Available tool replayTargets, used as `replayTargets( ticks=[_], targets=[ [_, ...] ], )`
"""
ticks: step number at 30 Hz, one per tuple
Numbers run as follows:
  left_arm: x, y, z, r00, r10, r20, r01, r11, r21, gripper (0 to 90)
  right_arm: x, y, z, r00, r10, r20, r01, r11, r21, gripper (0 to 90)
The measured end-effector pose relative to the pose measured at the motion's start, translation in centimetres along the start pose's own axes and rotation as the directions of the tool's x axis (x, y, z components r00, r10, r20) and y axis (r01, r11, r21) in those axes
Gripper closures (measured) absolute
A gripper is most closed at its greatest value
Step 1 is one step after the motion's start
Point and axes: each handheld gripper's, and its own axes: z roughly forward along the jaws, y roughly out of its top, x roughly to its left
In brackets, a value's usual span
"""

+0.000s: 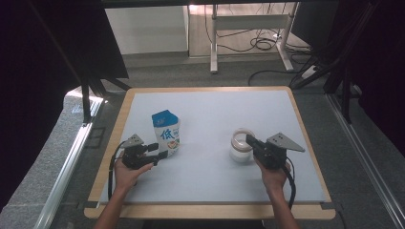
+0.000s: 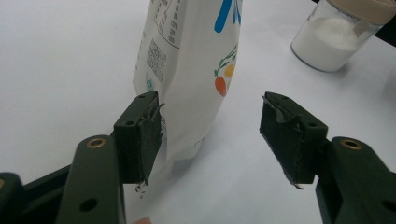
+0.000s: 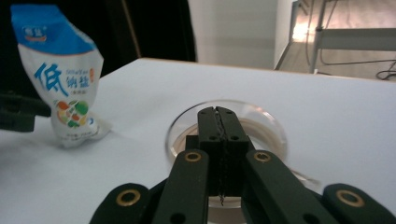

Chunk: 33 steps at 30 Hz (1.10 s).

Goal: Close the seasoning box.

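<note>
Black grippers w/ brass rivets, torn finger pads [image 2: 142, 140], grey triangular plates, black cables.

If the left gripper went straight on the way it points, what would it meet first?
Most likely the salt bag: it stands upright just ahead of the open left gripper, close by one of its fingers. Contact is unclear.

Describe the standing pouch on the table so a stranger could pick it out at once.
Start from the pale grey table with the wooden rim. On its left half, just ahead of the open left gripper, stands a soft white plastic pouch with a blue top. Unlike the round clear jar of white powder to its right, it is crinkled and printed with blue characters and small vegetable pictures.
</note>
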Motion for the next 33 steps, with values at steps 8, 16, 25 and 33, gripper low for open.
replayTargets(
  ticks=[8,16,25,33],
  targets=[
    [-0.1,0.0,0.0,1.0,0.002,0.001,-0.002,1.0,-0.001,38.4,0.1,0.0,-0.3,0.9994,0.005,-0.034,-0.005,1.0,0.006,89.8],
    [-0.1,-0.1,0.0,1.0,0.004,0.001,-0.004,1.0,0.003,38.4,-0.7,0.1,-1.7,0.9994,-0.001,-0.034,0.001,1.0,-0.002,89.5],
    [-0.1,-0.2,-0.2,1.0,0.005,0.001,-0.005,1.0,0.003,38.3,-2.8,-0.4,-3.6,0.9995,0.004,-0.032,-0.004,1.0,0.005,73.0],
    [-0.1,-0.3,0.0,1.0,0.006,0.006,-0.006,1.0,0.008,38.4,-4.6,-1.3,-4.6,0.9998,0.01,-0.016,-0.009,1.0,0.022,49.5]
  ],
)
